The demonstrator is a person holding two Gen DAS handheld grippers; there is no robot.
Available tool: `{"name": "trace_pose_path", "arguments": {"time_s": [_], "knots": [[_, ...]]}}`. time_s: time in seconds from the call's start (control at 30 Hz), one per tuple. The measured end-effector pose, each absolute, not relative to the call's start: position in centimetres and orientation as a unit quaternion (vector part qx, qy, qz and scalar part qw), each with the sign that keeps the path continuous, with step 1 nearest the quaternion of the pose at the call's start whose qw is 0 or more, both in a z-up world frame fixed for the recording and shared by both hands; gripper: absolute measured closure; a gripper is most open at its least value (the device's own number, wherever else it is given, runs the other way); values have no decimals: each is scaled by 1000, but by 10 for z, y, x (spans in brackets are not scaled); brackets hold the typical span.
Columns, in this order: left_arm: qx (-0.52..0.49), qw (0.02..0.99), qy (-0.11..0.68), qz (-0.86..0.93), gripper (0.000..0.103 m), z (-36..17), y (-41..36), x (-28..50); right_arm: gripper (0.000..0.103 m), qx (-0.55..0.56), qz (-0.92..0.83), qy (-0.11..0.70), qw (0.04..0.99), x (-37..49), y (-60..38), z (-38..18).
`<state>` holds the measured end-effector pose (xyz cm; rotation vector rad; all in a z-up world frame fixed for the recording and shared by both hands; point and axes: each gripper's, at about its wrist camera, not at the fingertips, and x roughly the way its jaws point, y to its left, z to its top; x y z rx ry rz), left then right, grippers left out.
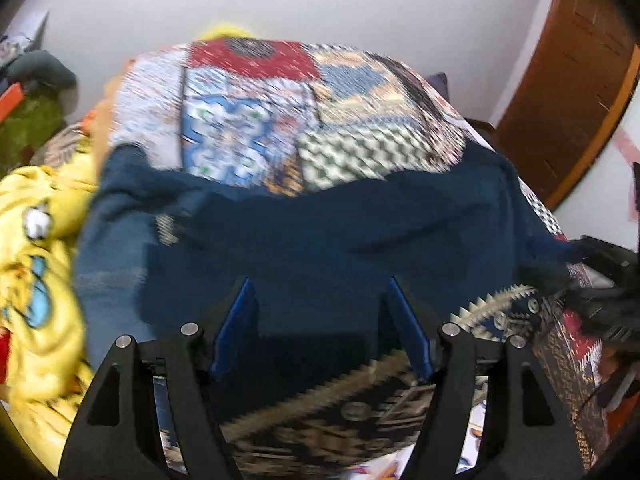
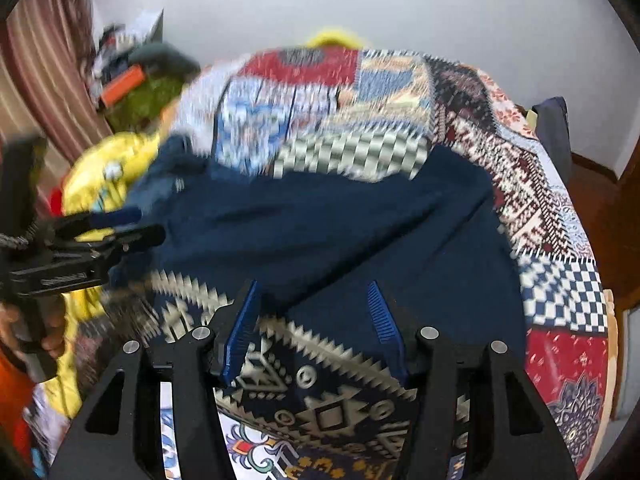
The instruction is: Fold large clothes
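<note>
Patterned bedspread nearest; yellow clothes left.

The large garment is deep navy blue and plain. The bedspread under it is patchwork: red, blue-and-white checks, green-and-white zigzags, cream sawtooth bands on black. Beside it, the crumpled cloth is bright yellow with light blue patches. The hand-held gripper is black with blue pads.
</note>
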<state>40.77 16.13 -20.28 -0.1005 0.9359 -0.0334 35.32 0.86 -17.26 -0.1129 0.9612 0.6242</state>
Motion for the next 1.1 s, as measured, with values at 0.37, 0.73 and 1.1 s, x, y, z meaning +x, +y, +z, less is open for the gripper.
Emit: {"name": "trace_pose_path", "arguments": {"time_s": [0.37, 0.73, 1.1], "knots": [[-36, 879, 469, 77, 22, -252, 203, 369, 32, -106, 234, 476, 841, 343, -36, -202], [-71, 855, 480, 184, 22, -248, 279, 283, 30, -83, 138, 503, 849, 333, -101, -202], [-308, 838, 447, 51, 22, -241, 283, 250, 30, 32, 151, 480, 863, 294, -147, -163]]}}
